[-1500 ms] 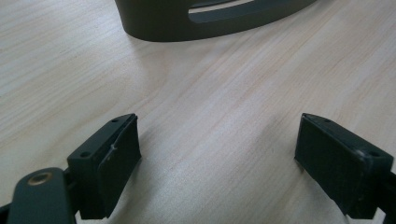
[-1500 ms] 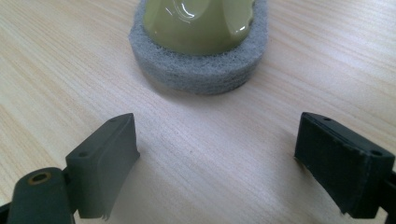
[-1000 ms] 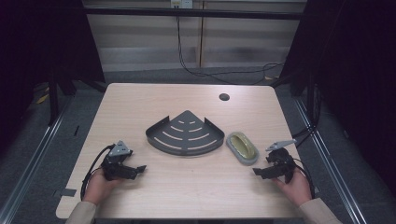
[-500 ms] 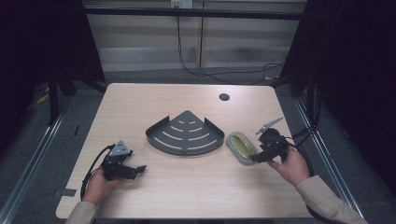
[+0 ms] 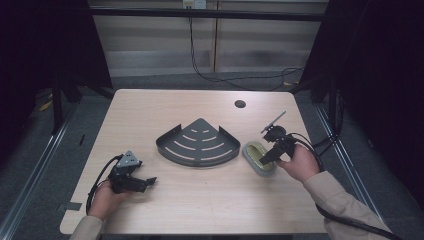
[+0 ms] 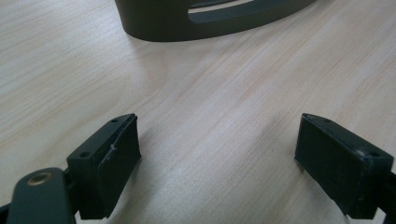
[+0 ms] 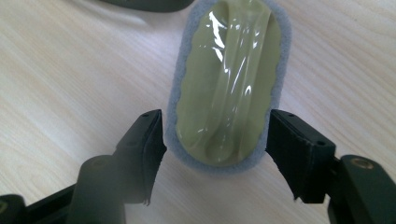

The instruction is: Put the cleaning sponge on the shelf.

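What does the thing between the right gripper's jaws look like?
On the wooden table, just right of the dark fan-shaped tray, lies a sponge. It is an oval, olive-green pad with a grey rim, wrapped in shiny clear film, and the sole soft, light-coloured thing there.

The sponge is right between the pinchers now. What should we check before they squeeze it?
1. Sponge between the right gripper jaws: ok, they stand on either side of its near end.
2. Jaws pressing on it yet: not ok, they have just been closing, but small gaps remain on both sides.
3. Sponge lying flat on the table: ok.
4. Sponge apart from the dark corner tray: ok, a strip of table lies between them in the high view.
5. Left gripper out of the way: ok, open over bare table, far from the sponge.
6. How slippery the shiny wrap is: cannot tell.
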### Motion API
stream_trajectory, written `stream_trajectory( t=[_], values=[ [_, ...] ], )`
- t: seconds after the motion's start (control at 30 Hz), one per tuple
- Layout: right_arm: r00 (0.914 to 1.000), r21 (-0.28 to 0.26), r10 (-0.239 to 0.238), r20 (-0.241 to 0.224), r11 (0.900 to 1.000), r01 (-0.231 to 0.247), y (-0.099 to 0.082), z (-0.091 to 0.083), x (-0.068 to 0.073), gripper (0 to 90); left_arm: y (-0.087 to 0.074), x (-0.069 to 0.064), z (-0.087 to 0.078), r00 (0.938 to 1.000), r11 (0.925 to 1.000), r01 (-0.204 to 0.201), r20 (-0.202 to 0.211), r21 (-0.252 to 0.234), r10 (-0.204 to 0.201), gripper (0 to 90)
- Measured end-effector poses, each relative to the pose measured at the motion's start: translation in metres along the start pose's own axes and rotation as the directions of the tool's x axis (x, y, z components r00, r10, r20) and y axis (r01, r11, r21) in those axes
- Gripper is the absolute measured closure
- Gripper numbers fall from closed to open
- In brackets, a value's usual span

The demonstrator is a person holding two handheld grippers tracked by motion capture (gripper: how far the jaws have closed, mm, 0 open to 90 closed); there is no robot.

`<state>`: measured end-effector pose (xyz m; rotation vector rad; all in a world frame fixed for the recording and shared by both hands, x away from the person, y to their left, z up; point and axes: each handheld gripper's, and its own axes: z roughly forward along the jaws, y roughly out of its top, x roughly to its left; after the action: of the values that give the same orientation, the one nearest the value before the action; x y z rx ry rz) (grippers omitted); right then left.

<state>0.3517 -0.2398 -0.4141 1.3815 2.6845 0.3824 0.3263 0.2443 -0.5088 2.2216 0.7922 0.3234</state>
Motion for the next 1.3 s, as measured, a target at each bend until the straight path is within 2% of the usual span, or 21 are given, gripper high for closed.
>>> stream_trajectory(
  t=[0.23, 0.33, 0.57, 0.9, 1.03, 1.17, 1.3],
  values=[
    [0.9982, 0.019, 0.059, -0.015, 0.9981, -0.059, 0.015, 0.006, -0.006, 43.1, 0.0, 0.0, 0.0, 1.0, 1.0, 0.0, 0.0, 0.0, 0.0, 13.3],
    [0.996, 0.044, 0.089, -0.014, 0.9952, -0.088, 0.021, 0.01, -0.007, 46.4, 0.0, 0.0, 0.0, 1.0, 1.0, 0.0, 0.0, 0.0, 0.0, 13.3],
    [0.9933, 0.075, 0.114, -0.018, 0.9908, -0.113, 0.027, 0.019, -0.008, 52.9, 0.0, 0.0, 0.0, 1.0, 1.0, 0.0, 0.0, 0.0, 0.0, 13.3],
    [0.9863, 0.093, 0.161, -0.035, 0.9832, -0.157, 0.028, 0.026, -0.018, 63.5, 0.0, 0.0, 0.0, 1.0, 1.0, 0.001, 0.001, 0.0, -0.001, 13.3],
    [0.9834, 0.107, 0.175, -0.045, 0.9796, -0.17, 0.029, 0.025, -0.02, 69.9, 0.0, 0.0, 0.0, 1.0, 1.0, 0.001, 0.001, 0.0, -0.001, 13.3],
    [0.9849, 0.107, 0.171, -0.027, 0.9801, -0.167, 0.029, 0.021, -0.021, 70.5, 0.0, 0.0, 0.0, 1.0, 1.0, 0.002, 0.002, -0.001, -0.002, 13.3],
    [0.9845, 0.088, 0.174, -0.019, 0.9812, -0.172, 0.03, 0.01, -0.023, 70.8, 0.0, -0.001, 0.0, 1.0, 1.0, 0.008, 0.002, -0.005, -0.008, 13.3]
  ],
)
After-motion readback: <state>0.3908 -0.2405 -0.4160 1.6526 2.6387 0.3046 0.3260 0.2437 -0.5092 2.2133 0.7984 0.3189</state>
